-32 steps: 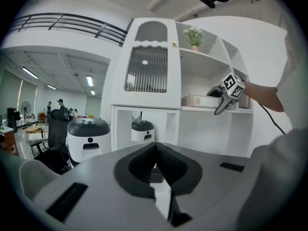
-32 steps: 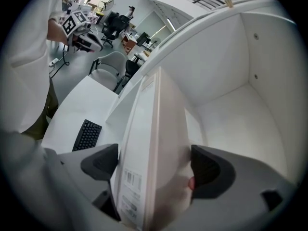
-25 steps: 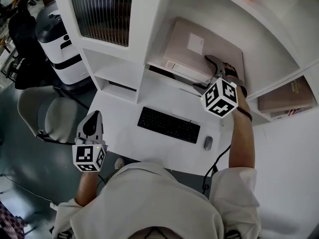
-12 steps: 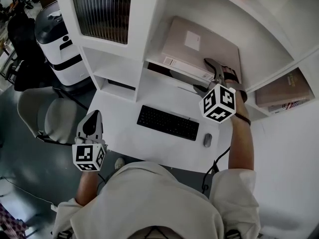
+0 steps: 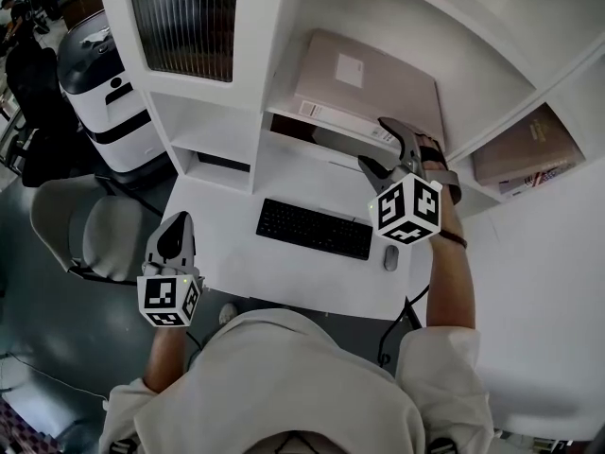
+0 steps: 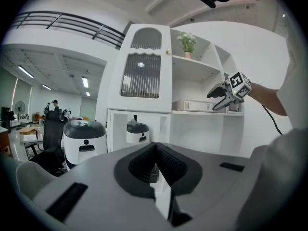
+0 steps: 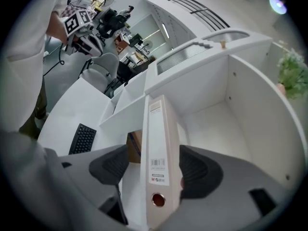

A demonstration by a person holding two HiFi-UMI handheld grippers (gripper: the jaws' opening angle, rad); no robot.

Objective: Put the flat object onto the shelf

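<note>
The placing step looks all but done: the binder point(image 5: 364, 83) lies flat on the shelf point(image 5: 282, 102) above the worktop point(image 5: 236, 244), spine along the shelf's front edge and cover up. The right claw point(image 5: 373, 143) is at the binder's right-hand end. In the right gripper view its jaws have just been closing, yet they are released rather than gripping. The spine's near end stands between the pads, with a clear gap at one pad point(image 7: 113, 165). The other pad sits close against it, and I cannot tell whether it touches. I judge this to be the letting-go phase. The next move calls for drawing the claw straight back off the spine without snagging it or dragging the binder over the shelf's lip. A small nudge inward may be wanted if the end overhangs. The left claw point(image 5: 177, 223) is clenched on nothing, held well apart over the worktop's near left corner, away from the keyboard point(image 5: 314, 230) and mouse point(image 5: 391, 258). The binder is a pale beige lever-arch file, broad and thin. It has a white label on the cover, a barcode sticker on the spine and a ringed finger hole near the spine's end.
</note>
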